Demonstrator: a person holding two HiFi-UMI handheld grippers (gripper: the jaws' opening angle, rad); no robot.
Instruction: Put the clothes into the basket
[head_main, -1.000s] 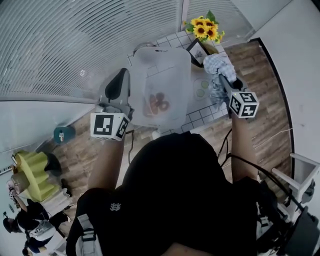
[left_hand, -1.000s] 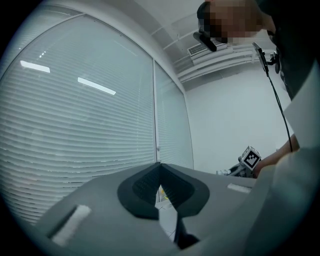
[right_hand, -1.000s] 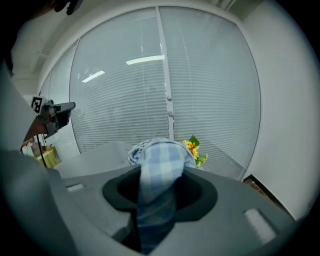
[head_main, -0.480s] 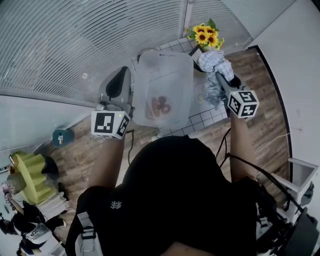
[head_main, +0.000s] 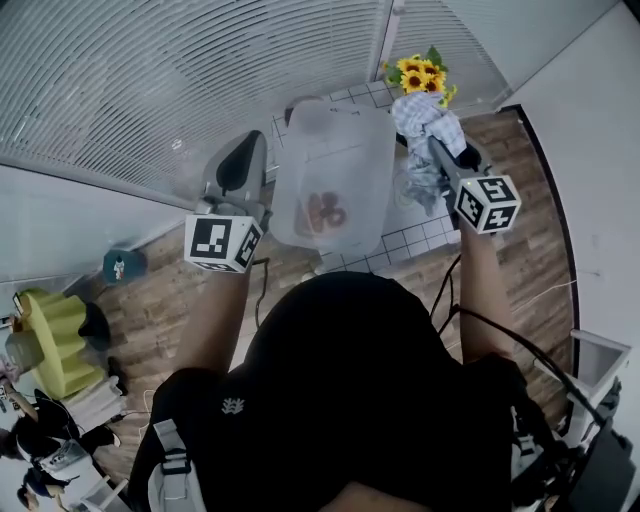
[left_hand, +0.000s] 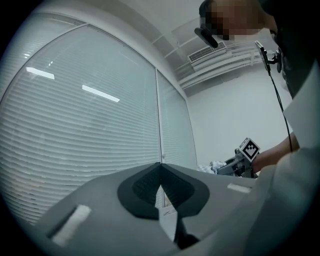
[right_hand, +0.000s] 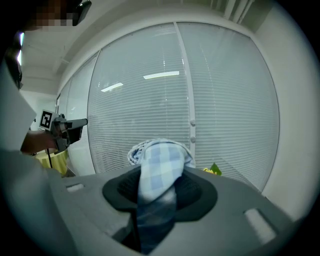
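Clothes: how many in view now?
2. A blue checked cloth hangs from the shut right claw, beside the basket; a reddish item, blurred, probably clothing, lies inside the basket. More may be hidden behind the person.

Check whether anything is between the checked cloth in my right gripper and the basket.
Nothing visible does. The checked cloth, clamped in the right gripper, hangs just right of the translucent basket, and the left gripper is at its other side.

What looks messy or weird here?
Nothing is spilled or broken. The only odd bit: a blue checked cloth hangs bunched from the right hand-held gripper, up beside the clear basket, not in it yet.
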